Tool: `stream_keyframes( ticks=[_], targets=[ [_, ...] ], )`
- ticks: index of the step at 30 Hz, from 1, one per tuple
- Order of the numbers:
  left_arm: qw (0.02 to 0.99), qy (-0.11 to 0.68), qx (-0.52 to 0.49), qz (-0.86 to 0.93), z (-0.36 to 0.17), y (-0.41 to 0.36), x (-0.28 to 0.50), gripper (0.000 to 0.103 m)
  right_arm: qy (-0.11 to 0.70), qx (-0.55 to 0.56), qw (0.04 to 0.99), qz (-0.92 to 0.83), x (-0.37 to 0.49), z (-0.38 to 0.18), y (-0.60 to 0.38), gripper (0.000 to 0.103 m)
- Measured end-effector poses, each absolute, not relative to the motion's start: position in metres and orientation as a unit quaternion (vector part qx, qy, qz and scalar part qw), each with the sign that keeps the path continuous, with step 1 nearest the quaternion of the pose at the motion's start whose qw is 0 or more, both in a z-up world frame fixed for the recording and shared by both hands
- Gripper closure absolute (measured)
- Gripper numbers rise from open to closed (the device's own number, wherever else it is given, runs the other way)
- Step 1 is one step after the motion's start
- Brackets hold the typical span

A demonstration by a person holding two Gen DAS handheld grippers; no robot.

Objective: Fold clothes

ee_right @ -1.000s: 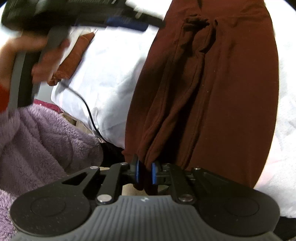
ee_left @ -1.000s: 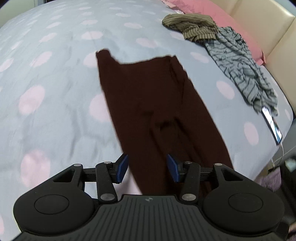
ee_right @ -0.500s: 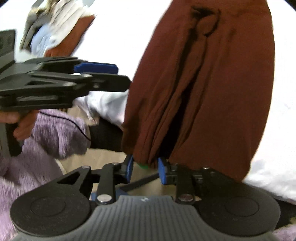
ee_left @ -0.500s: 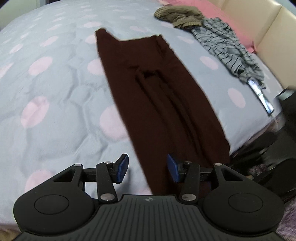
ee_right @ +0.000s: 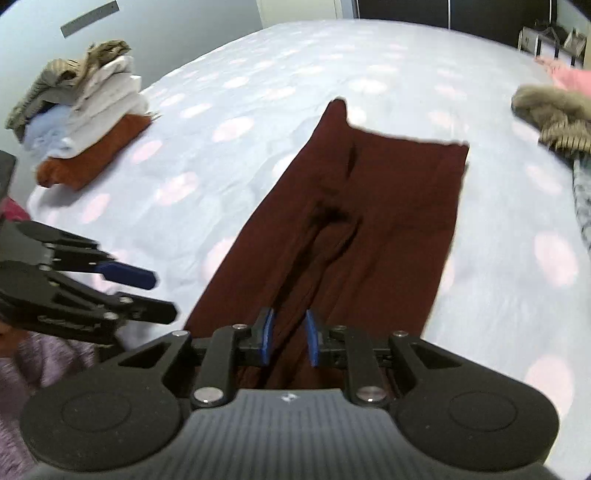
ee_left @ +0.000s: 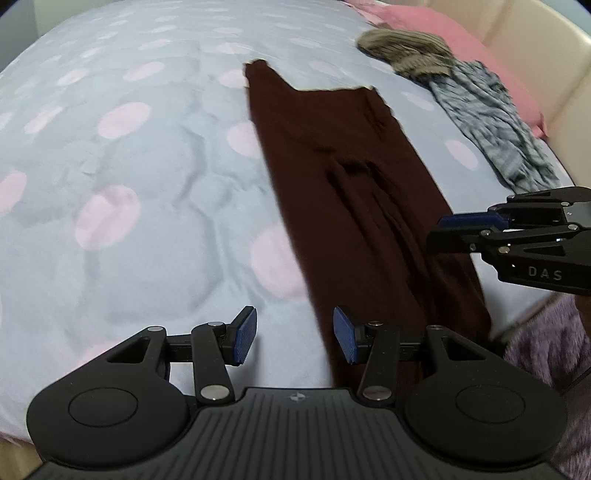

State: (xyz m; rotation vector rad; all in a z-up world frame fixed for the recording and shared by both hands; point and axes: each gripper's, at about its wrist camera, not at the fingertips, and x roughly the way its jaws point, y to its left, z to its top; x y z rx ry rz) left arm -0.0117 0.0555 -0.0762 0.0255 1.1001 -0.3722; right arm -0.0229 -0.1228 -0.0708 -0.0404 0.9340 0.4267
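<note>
Dark maroon trousers (ee_left: 351, 166) lie lengthwise on the spotted bed cover (ee_left: 129, 166), waistband far, legs reaching the near edge. My right gripper (ee_right: 289, 338) sits at the leg ends. Its jaws are closing, with a fold of the trousers (ee_right: 369, 221) filling the narrow gap between the blue pads. Creases run from the crotch down into that grip. In the left wrist view the right gripper (ee_left: 434, 230) comes in from the right over the legs. My left gripper (ee_left: 293, 339) is open with only bed cover between its fingers; the trousers' left edge runs beside its right finger. It also shows as the left gripper (ee_right: 162, 295).
A stack of folded clothes (ee_right: 85, 122) sits at the far left of the bed. An olive striped garment (ee_left: 406, 51) and a grey striped one (ee_left: 495, 122) lie at the far right, by a pink pillow (ee_left: 443, 33) and beige headboard (ee_left: 535, 55). A purple fuzzy sleeve (ee_left: 546, 350) is near right.
The right gripper rose and tilted up, bringing the whole bed into view; its jaws widened, then narrowed again on the cloth. The left gripper slid left off the trousers, and the right gripper entered its view.
</note>
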Motion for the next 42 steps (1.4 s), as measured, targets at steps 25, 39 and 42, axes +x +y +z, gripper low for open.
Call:
stream_keyframes(
  ticks=[25, 39, 42],
  targets=[
    [0.832, 0.534, -0.035, -0.149, -0.108, 0.049, 0.075, 0.059, 0.400, -0.095, 0.897, 0.165, 0.074, -0.109, -0.132, 0.088],
    [0.864, 0.478, -0.023, -0.154, -0.061, 0.003, 0.149, 0.059, 0.473, 0.026, 0.873, 0.119, 0.095, -0.071, -0.199, 0.073],
    [0.876, 0.464, 0.006, -0.135, -0.068, -0.016, 0.164, 0.059, 0.491, 0.027, 0.862, 0.122, 0.115, -0.065, -0.209, 0.072]
  ],
)
